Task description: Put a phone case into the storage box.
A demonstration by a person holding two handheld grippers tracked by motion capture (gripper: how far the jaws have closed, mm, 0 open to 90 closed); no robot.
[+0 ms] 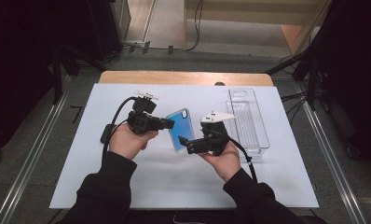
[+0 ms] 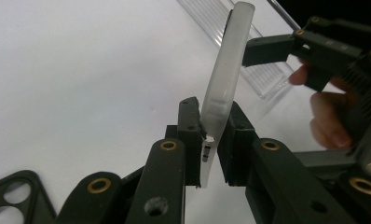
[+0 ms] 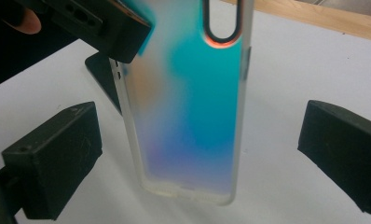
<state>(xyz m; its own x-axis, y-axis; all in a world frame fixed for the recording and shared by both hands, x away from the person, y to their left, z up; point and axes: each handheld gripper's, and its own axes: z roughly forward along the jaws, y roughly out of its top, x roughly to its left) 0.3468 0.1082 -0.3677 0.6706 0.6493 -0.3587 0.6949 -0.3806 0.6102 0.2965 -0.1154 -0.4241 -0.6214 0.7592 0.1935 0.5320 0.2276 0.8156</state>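
Observation:
A translucent phone case with a blue-teal sheen is held off the white sheet, between both hands. My left gripper is shut on its long side edge; in the left gripper view the pads pinch the case near its side buttons. My right gripper stands open at the case's lower end. In the right gripper view its two black pads flank the case with a clear gap on each side. The left gripper's finger shows at the case's upper left.
A clear plastic tray lies on the right of the white sheet, just behind my right hand, and also shows in the left gripper view. The wooden table edge runs along the back. Cables trail from both grippers.

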